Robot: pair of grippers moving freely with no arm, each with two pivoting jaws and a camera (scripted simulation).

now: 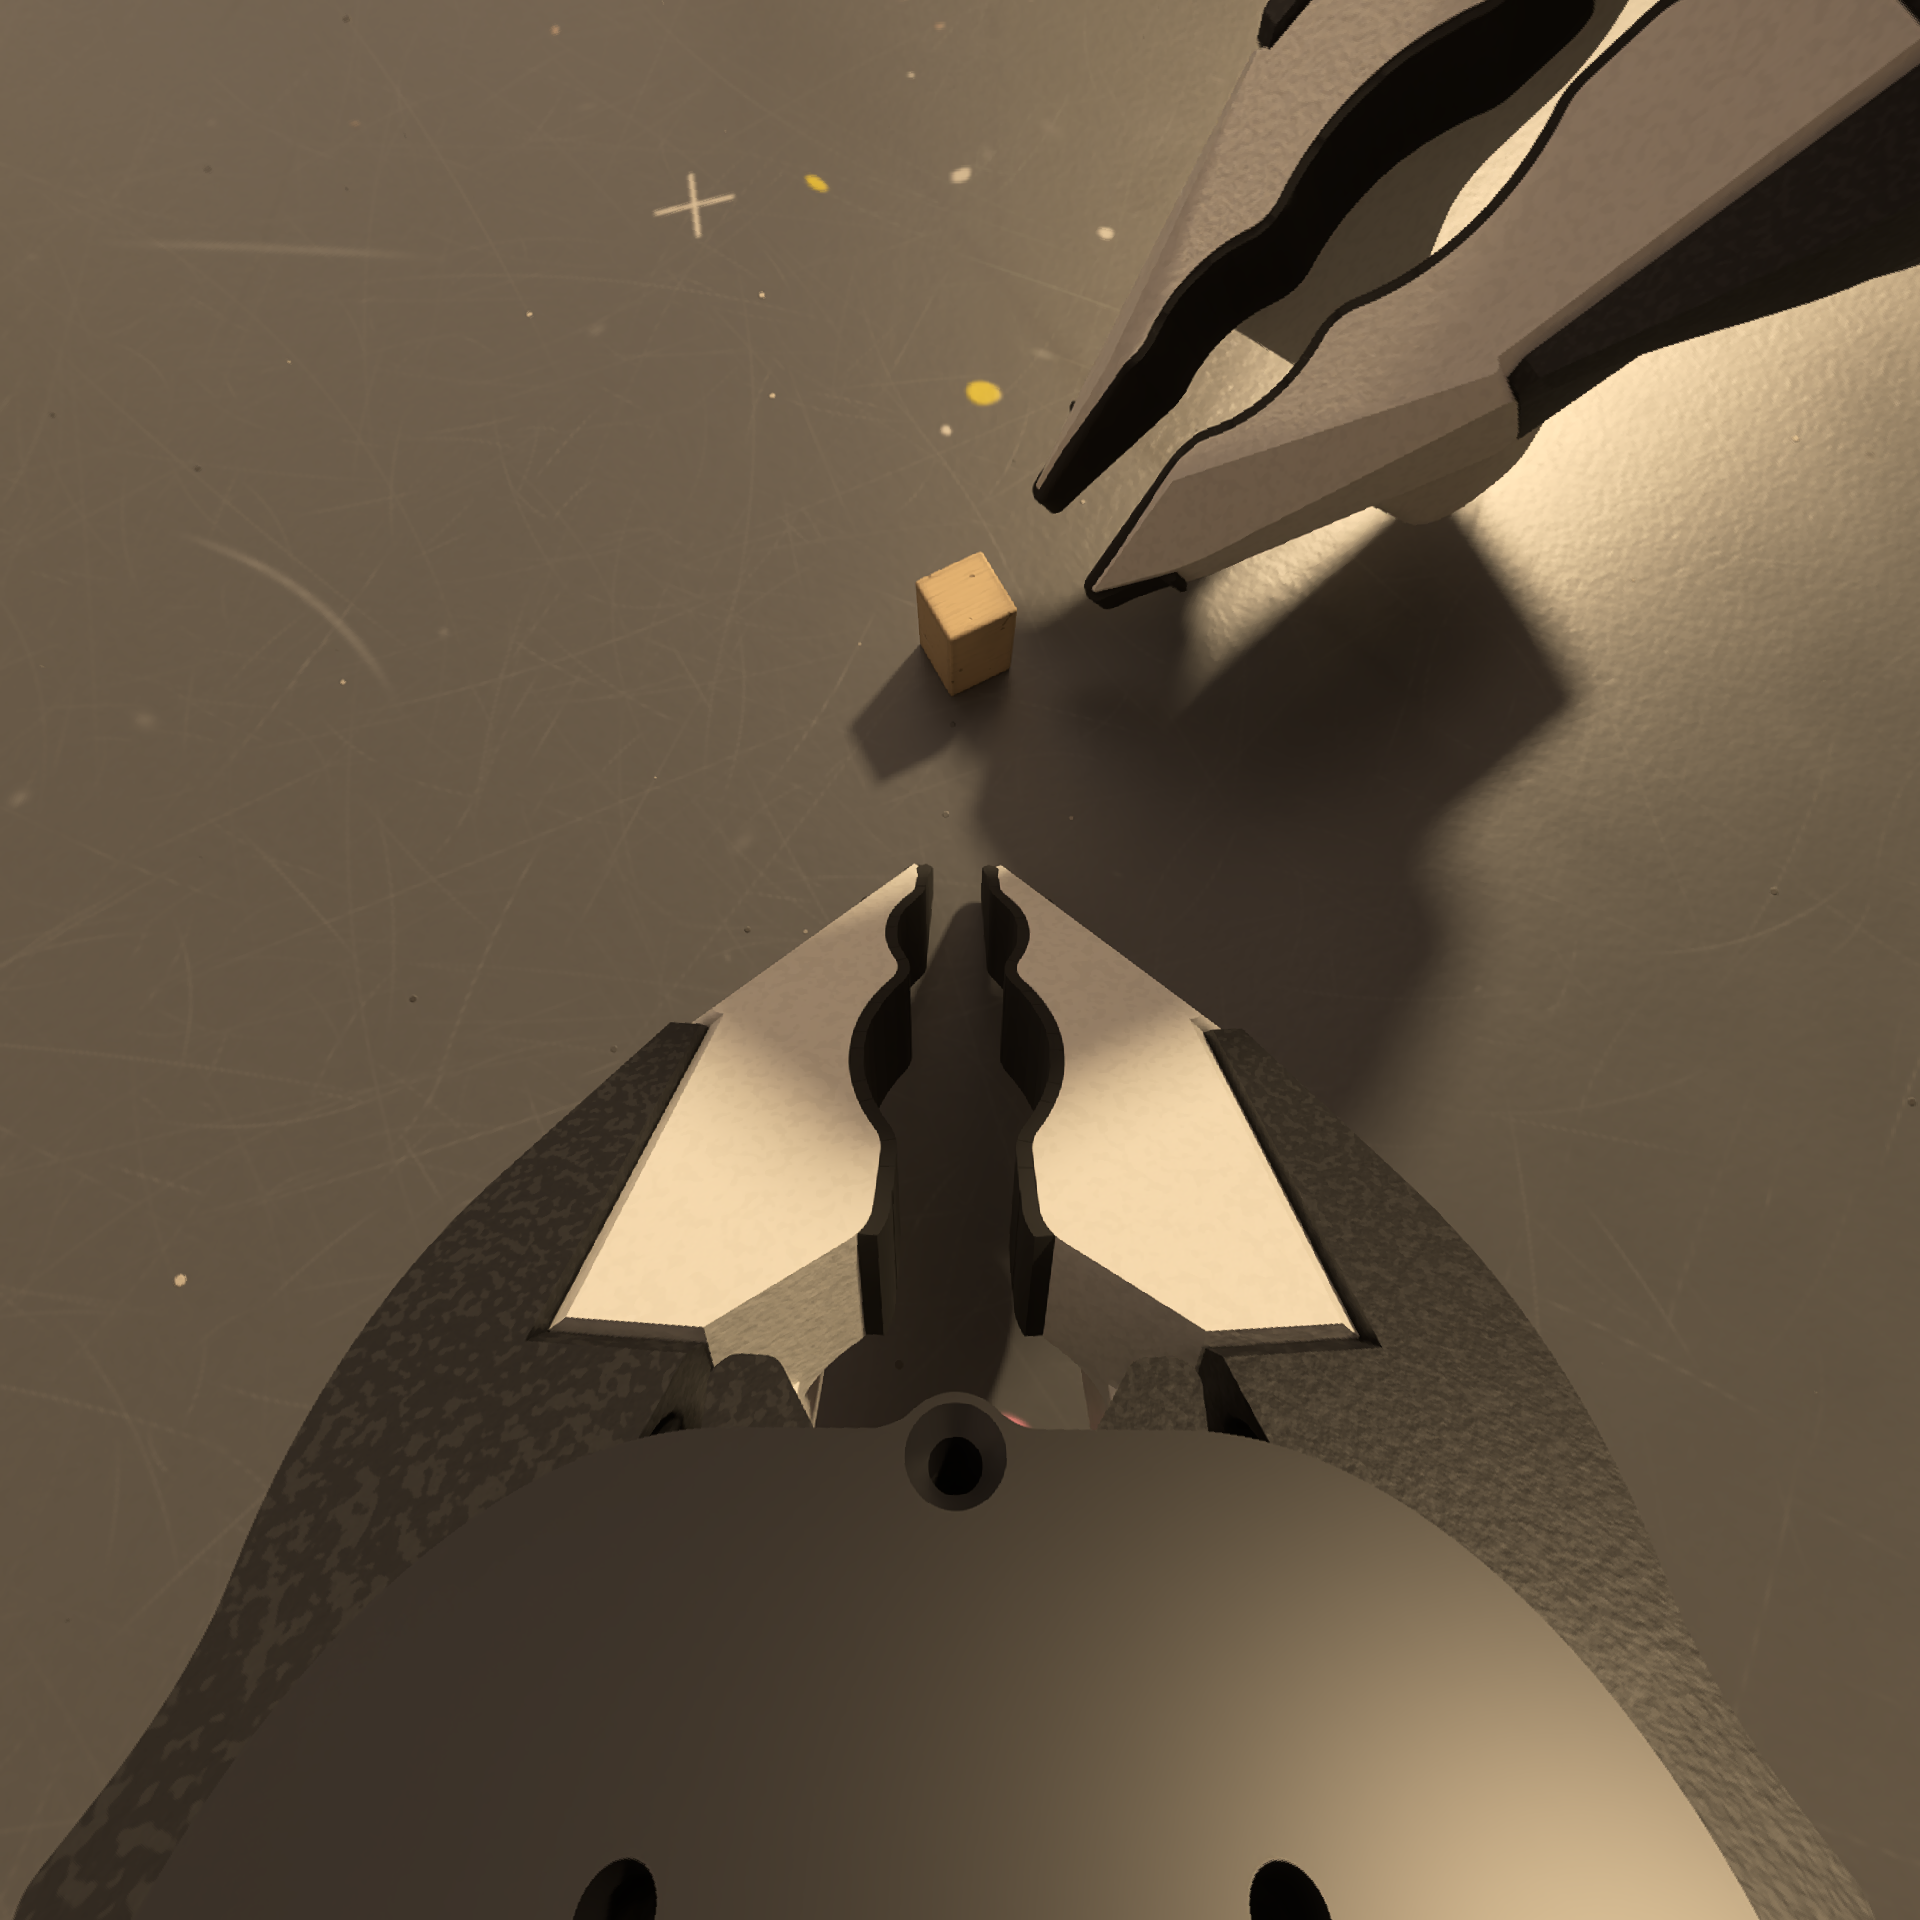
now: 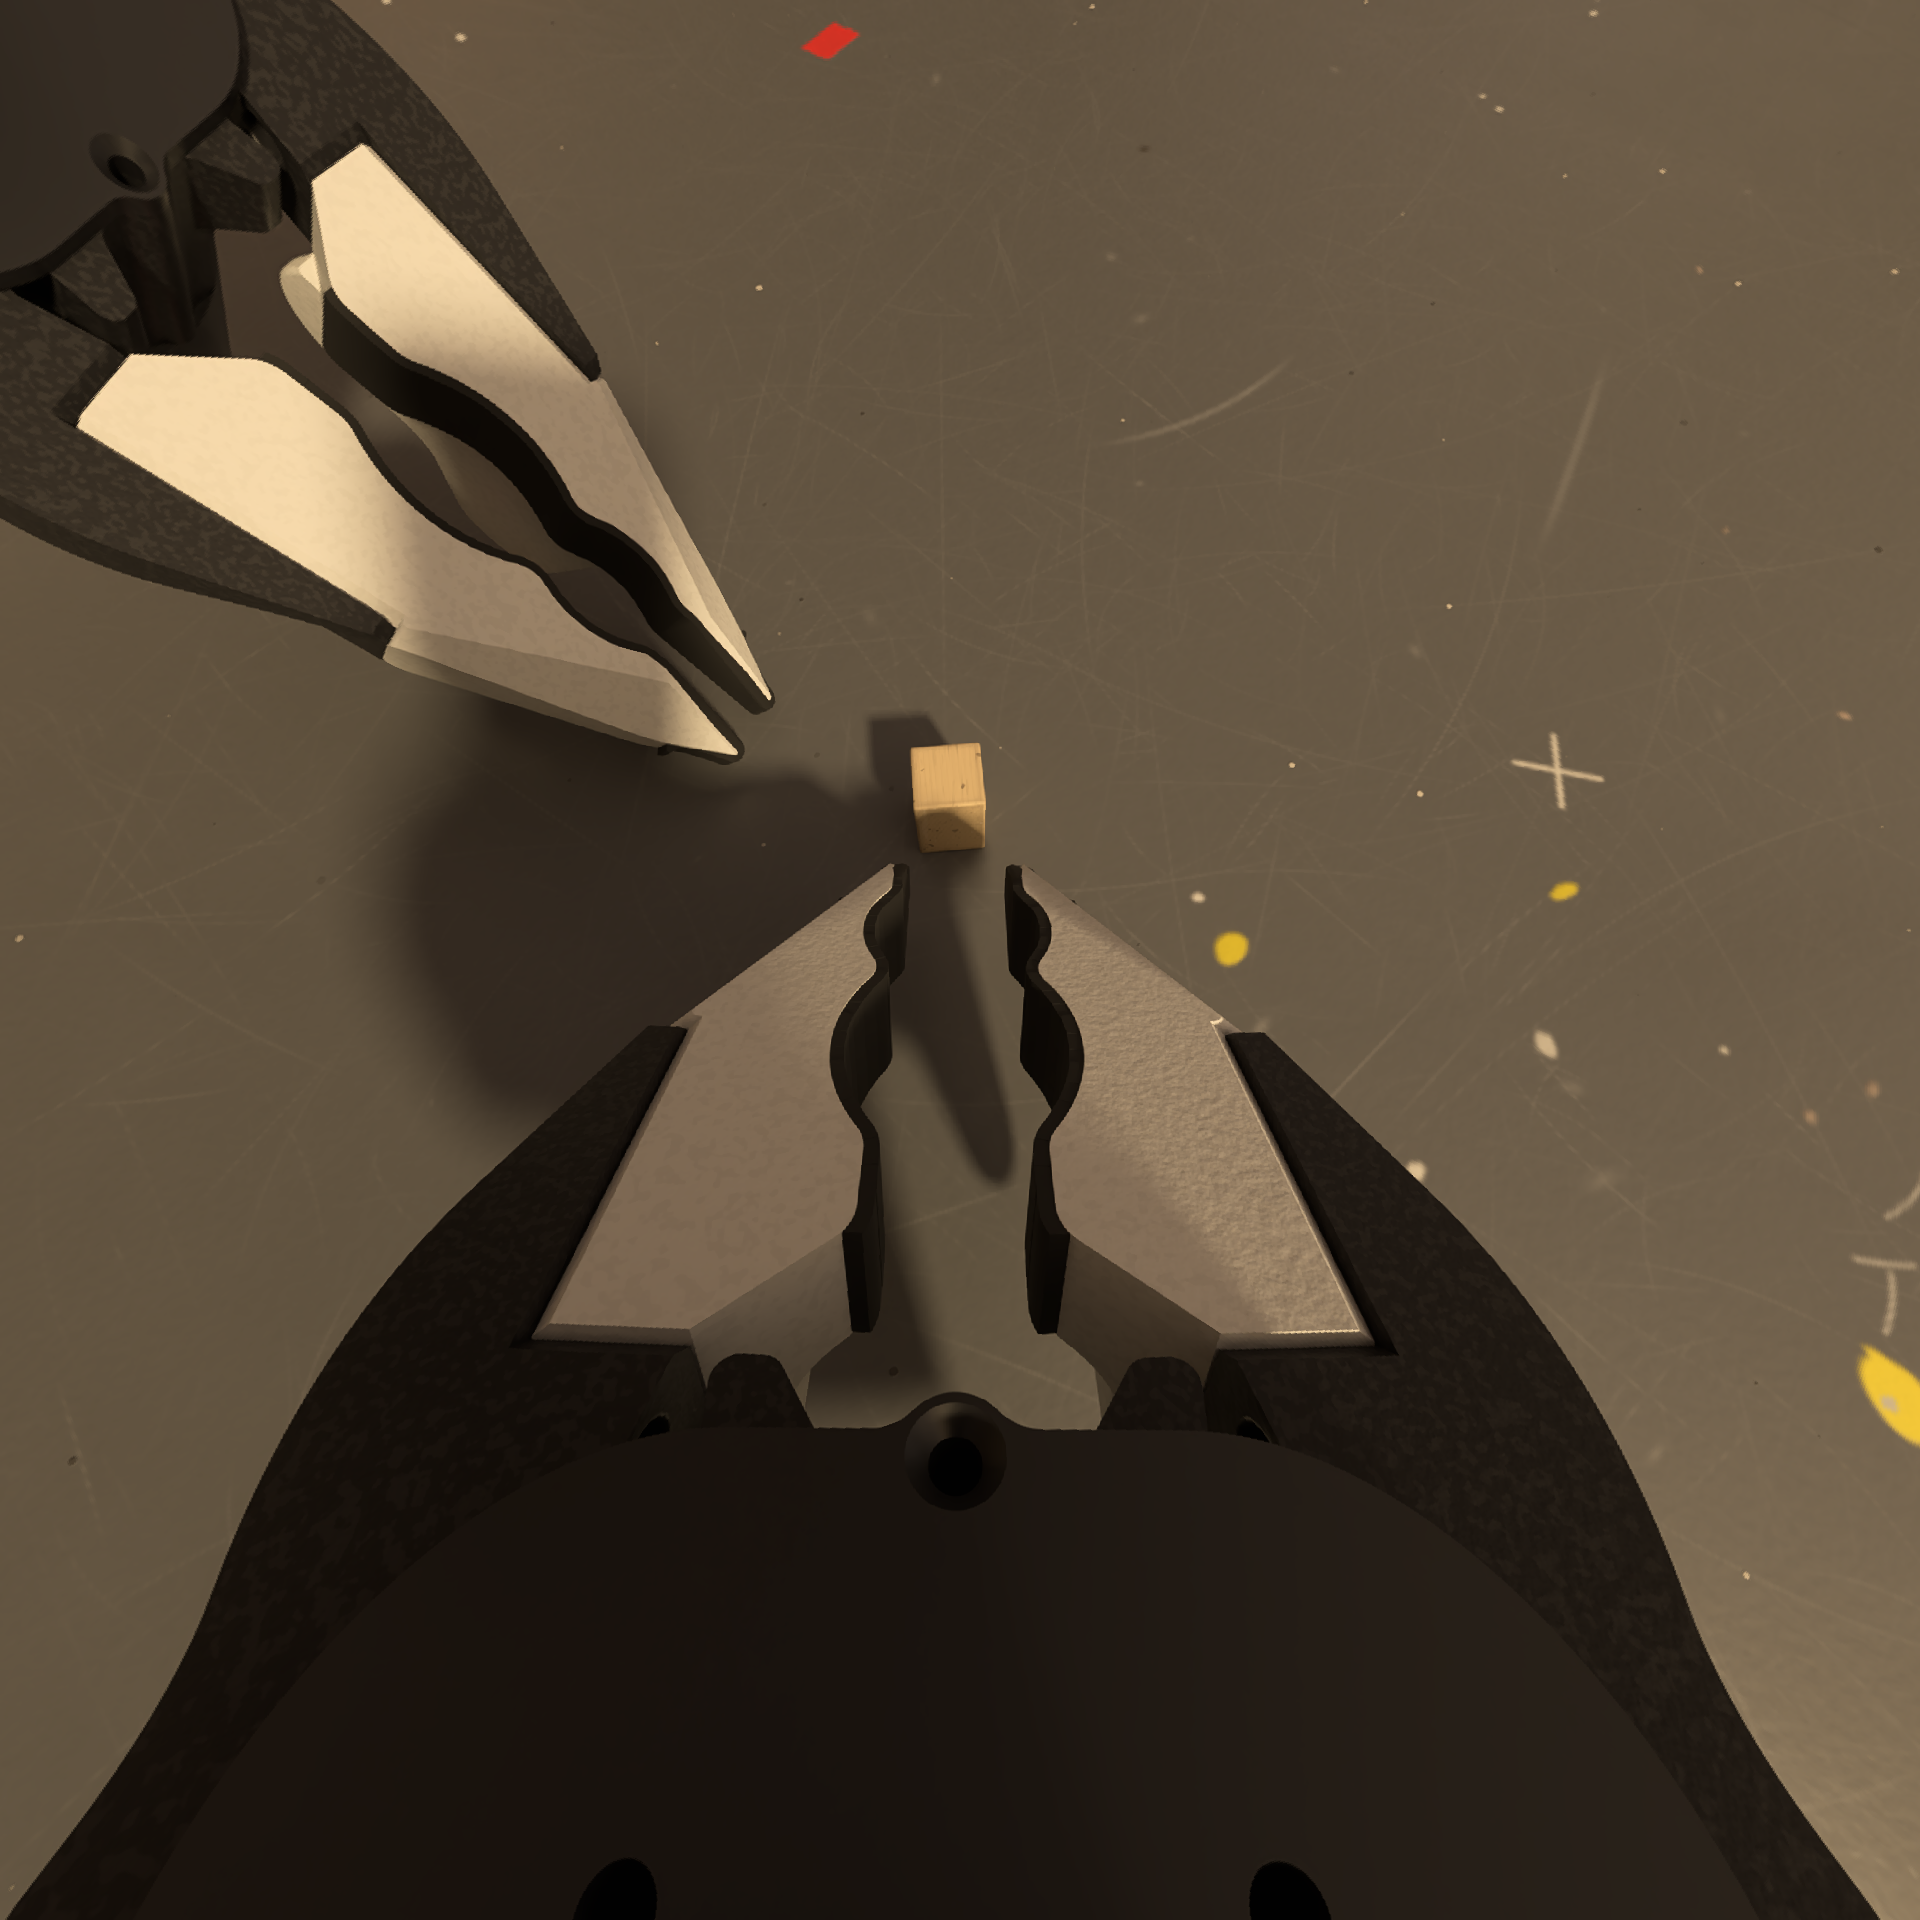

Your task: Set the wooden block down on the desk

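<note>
A small wooden block (image 1: 966,634) stands alone on the dark scratched desk (image 1: 416,727), with its shadow beside it. It also shows in the right wrist view (image 2: 948,798). My right gripper (image 2: 956,868) is open and empty, its tips just short of the block and apart from it. In the left wrist view the right gripper (image 1: 1073,542) comes in from the upper right, tips close to the block's right side. My left gripper (image 1: 956,873) is empty, its jaws a narrow gap apart, a short way back from the block. It shows in the right wrist view (image 2: 750,725) at the left.
Yellow paint spots (image 1: 983,393) and a chalk cross (image 1: 694,204) mark the desk beyond the block. In the right wrist view there is a chalk cross (image 2: 1556,771), a yellow spot (image 2: 1231,948) at the right and a small red mark (image 2: 831,42) at the top.
</note>
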